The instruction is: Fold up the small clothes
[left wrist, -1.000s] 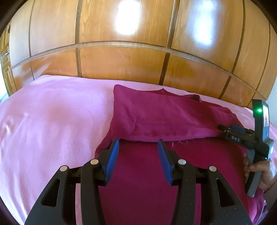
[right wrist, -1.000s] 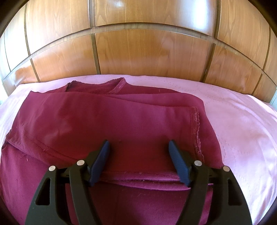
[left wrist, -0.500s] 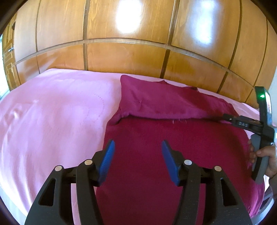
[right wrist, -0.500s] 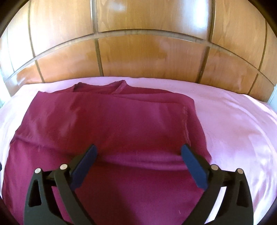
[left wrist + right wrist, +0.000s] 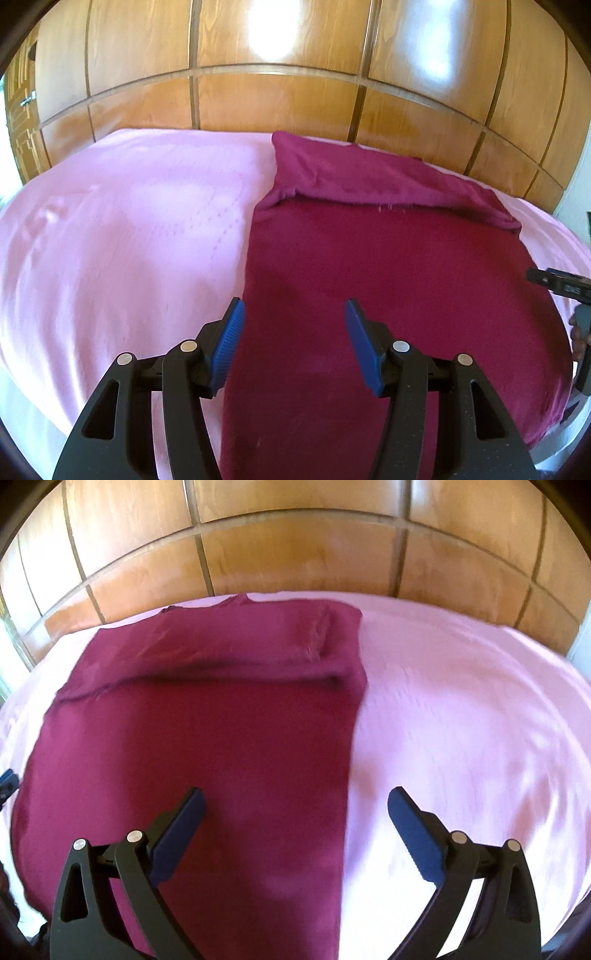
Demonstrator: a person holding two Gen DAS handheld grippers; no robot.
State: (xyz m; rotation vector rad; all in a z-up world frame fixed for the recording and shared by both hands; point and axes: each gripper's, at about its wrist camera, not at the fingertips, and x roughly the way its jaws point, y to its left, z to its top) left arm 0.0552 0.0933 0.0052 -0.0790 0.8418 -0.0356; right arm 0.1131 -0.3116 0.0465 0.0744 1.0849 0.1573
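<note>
A dark red garment lies flat on the pink bed sheet, with its sleeves folded across the far end. It also shows in the right wrist view. My left gripper is open and empty, above the garment's near left edge. My right gripper is open wide and empty, astride the garment's right edge. The right gripper's tip shows at the right edge of the left wrist view.
A glossy wooden panelled headboard stands behind the bed, also in the right wrist view. Pink sheet spreads to the right of the garment. The bed's near edge lies just below both grippers.
Both grippers have pulled back from the folded sleeves toward the garment's near end. The right gripper has opened wider and shifted right, over the garment's right edge.
</note>
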